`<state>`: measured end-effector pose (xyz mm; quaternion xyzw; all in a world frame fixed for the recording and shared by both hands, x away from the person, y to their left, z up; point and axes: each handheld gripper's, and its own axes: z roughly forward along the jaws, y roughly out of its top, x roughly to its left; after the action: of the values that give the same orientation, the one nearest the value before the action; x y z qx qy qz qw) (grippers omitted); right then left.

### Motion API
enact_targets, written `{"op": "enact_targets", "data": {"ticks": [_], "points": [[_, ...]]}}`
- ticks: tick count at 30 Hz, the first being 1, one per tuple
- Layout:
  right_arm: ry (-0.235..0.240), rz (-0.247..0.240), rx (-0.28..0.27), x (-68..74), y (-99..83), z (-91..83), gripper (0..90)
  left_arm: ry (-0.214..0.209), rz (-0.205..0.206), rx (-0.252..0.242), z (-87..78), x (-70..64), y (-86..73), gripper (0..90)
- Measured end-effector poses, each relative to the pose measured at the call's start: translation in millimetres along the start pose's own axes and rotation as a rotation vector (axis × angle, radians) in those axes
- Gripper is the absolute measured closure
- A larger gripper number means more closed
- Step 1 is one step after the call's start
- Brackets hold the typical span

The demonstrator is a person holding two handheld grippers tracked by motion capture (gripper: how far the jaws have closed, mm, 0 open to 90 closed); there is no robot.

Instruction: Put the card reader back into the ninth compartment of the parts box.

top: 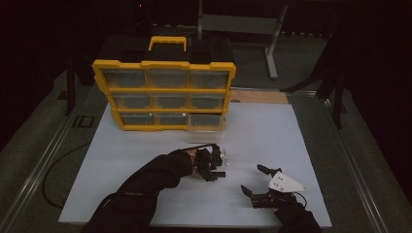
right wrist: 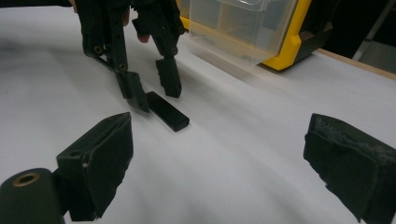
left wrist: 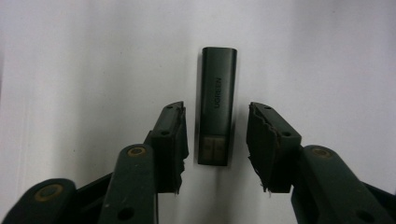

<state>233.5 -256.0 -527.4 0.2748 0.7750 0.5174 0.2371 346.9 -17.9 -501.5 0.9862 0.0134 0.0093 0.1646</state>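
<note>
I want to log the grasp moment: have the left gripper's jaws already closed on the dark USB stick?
No: in the left gripper view the left gripper is open, with white table showing between each jaw and the USB stick.

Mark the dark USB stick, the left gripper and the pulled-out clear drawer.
USB stick [left wrist: 215, 100]: left gripper view, middle of its lettered body.
Left gripper [left wrist: 215, 140]: left gripper view, midway between its open fingertips.
Clear drawer [right wrist: 243, 23]: right gripper view, front wall.

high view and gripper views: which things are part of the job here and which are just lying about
In the job:
- dark USB stick, flat on the white table
- left gripper, jaws open either side of it
- pulled-out clear drawer of the yellow organiser

Lying about:
- right gripper, open, apart
- metal stand behind
</note>
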Motion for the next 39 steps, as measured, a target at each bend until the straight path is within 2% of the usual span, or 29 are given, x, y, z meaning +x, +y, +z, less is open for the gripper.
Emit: {"op": "enact_targets", "data": {"ticks": [6, 15, 17, 29, 31, 32, 33, 39], "points": [[0.000, 0.002, 0.000, 0.1, 0.0, 0.4, 8.4, -0.026, -0.002, 0.013, 1.4, 1.2, 1.5, 66.7], [0.000, 0.002, 0.001, -0.4, 0.0, 0.2, 8.4, -0.035, -0.006, 0.017, 2.2, 1.2, 1.7, 70.2], [0.002, 0.001, 0.000, 0.0, 0.1, 0.1, 8.4, -0.038, 0.000, 0.017, 1.9, 1.1, 1.5, 74.0], [-0.001, 0.005, -0.001, 0.0, 0.1, 0.3, 8.4, -0.066, -0.003, 0.019, 1.0, 3.4, 2.1, 74.6], [-0.002, 0.005, 0.001, -0.6, 0.1, 0.2, 8.4, -0.074, 0.003, 0.030, -1.0, 3.9, 1.7, 74.6], [-0.002, 0.004, -0.001, -0.5, 0.1, 0.0, 8.4, -0.064, 0.005, 0.027, -2.3, 3.6, 1.6, 74.6], [-0.002, 0.004, -0.001, -0.5, 0.1, 0.0, 8.4, -0.076, -0.001, 0.020, -3.9, 3.5, 1.4, 74.6], [-0.002, 0.000, -0.003, -0.4, 0.4, 0.0, 8.4, -0.084, 0.014, 0.018, -13.7, -0.2, 1.9, 74.7]]}}
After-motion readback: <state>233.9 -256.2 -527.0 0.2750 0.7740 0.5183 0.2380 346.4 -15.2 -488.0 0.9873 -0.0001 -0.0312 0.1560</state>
